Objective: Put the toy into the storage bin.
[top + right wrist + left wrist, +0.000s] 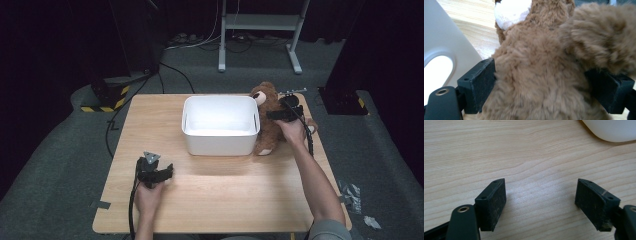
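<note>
A brown teddy bear (pixel 267 126) sits upright on the wooden table (pixel 225 195), leaning against the right wall of a white plastic bin (pixel 220 142). My right gripper (pixel 276 115) reaches it from the right at chest height. In the right gripper view the bear's furry body (pixel 536 50) fills the gap between the spread jaws of that gripper (pixel 544 82), its fur brushing both pads without looking squeezed. The bin's handle wall (pixel 446 37) is close on the left there. My left gripper (pixel 167 172) rests low at the table's front left, open (pixel 540 200) over bare wood.
The bin looks empty and stands at the table's middle back; its corner (pixel 611 130) shows ahead of the left gripper. Cables (pixel 305 130) trail from both grippers. Dark carpet, a metal stand (pixel 260 30) and striped floor tape (pixel 107 102) lie beyond the table.
</note>
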### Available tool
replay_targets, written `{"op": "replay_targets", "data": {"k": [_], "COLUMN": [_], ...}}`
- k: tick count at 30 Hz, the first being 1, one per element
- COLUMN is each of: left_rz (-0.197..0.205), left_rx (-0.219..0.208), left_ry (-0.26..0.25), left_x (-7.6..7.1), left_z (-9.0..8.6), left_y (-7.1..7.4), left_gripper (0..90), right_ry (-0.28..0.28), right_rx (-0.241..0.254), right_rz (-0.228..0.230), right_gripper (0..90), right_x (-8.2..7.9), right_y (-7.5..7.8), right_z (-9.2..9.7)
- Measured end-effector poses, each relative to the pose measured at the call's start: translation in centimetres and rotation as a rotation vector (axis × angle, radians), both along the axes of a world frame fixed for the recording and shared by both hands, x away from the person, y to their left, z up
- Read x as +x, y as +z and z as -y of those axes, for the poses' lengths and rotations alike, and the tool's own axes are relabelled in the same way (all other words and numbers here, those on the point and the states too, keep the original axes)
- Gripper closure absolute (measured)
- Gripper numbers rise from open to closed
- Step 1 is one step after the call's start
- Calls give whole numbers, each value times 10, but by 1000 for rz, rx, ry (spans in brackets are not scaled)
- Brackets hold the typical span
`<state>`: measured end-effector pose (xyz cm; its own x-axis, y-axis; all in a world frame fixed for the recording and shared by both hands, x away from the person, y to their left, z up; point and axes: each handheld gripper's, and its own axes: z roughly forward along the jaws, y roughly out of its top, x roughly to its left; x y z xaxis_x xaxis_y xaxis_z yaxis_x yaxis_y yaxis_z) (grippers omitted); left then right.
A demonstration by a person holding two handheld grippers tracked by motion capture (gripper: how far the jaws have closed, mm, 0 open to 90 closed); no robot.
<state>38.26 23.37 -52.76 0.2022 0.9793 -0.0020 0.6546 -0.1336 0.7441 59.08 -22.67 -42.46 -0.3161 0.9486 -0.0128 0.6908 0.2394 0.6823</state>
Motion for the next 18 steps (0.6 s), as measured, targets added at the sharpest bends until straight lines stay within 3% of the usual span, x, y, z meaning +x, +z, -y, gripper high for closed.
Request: {"op": "replay_targets", "data": {"k": [2, 3, 7, 13, 15, 18], "left_rz": [0, 0, 0, 0, 0, 0], "left_rx": [-1, 0, -1, -1, -1, -1], "left_ry": [1, 1, 1, 1, 1, 1], "left_x": [0, 0, 0, 0, 0, 0], "left_z": [0, 0, 0, 0, 0, 0], "left_y": [0, 0, 0, 0, 0, 0], "left_gripper": [248, 247, 247, 248, 247, 248], "right_ry": [-1, 3, 4, -8, -9, 3], "right_rx": [-5, -24, -75, -93, -84, -114], "right_rz": [-3, -27, -30, -72, -85, -94], "right_gripper": [123, 108, 106, 117, 152, 245], "right_x": [3, 6, 12, 18, 19, 19], "right_y": [0, -2, -5, -14, -16, -18], "right_z": [-2, -5, -13, -15, -13, -12]}}
